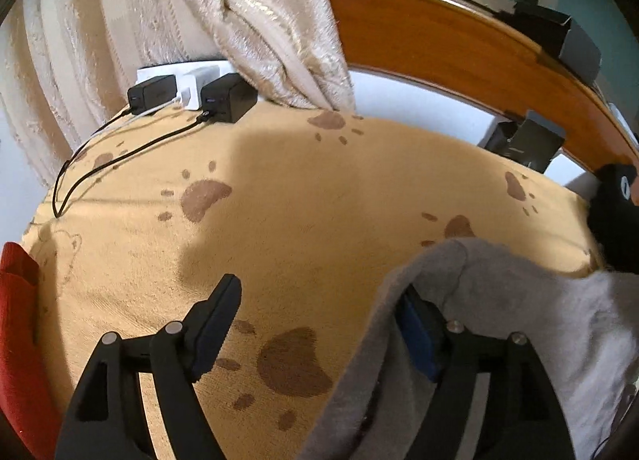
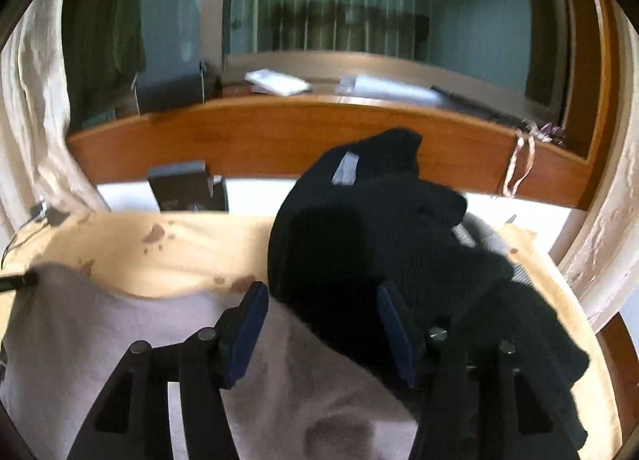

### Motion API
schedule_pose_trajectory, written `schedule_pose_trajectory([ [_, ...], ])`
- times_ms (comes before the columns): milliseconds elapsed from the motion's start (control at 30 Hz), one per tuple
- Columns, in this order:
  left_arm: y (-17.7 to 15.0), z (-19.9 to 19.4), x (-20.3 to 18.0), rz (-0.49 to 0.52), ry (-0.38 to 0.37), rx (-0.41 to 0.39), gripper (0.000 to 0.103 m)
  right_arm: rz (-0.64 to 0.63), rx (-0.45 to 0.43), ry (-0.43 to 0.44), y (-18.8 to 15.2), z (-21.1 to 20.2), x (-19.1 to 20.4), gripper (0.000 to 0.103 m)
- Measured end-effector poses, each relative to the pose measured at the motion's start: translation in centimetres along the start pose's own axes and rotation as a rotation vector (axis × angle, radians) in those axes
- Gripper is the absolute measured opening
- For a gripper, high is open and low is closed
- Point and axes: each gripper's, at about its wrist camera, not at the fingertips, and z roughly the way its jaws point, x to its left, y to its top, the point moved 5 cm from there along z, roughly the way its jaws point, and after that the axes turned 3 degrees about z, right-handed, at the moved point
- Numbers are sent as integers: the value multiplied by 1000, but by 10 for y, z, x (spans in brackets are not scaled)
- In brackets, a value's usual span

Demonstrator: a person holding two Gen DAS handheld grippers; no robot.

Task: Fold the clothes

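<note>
Two chargers (image 1: 191, 94) (left view only) behind grey garment (image 1: 499, 300).

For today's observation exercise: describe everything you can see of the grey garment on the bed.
The grey garment is soft, fleecy-looking cloth, plain pale grey, lying rumpled and not yet folded on the yellow paw-print blanket. In the left wrist view its raised edge drapes over the right finger of the open left gripper. In the right wrist view it spreads beneath the open right gripper, and the black garment lies over its right side. No sleeves, collar or label can be made out.
</note>
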Motion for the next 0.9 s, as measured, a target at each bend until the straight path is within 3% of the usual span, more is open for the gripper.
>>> schedule_pose_trajectory([
  [200,0,-9,3,-14,-48,0,80,38,-23,-18,6,-13,-3,59],
  [467,6,-27,0,39,-31,-22,82,-151,82,149,-19,-4,85,60],
  [667,1,-7,1,92,34,30,83,-279,162,258,-39,6,146,60],
  [800,-7,13,9,100,51,91,84,-265,229,242,-51,31,148,60],
  [900,-9,16,15,79,47,93,93,-262,255,251,-57,37,146,61],
])
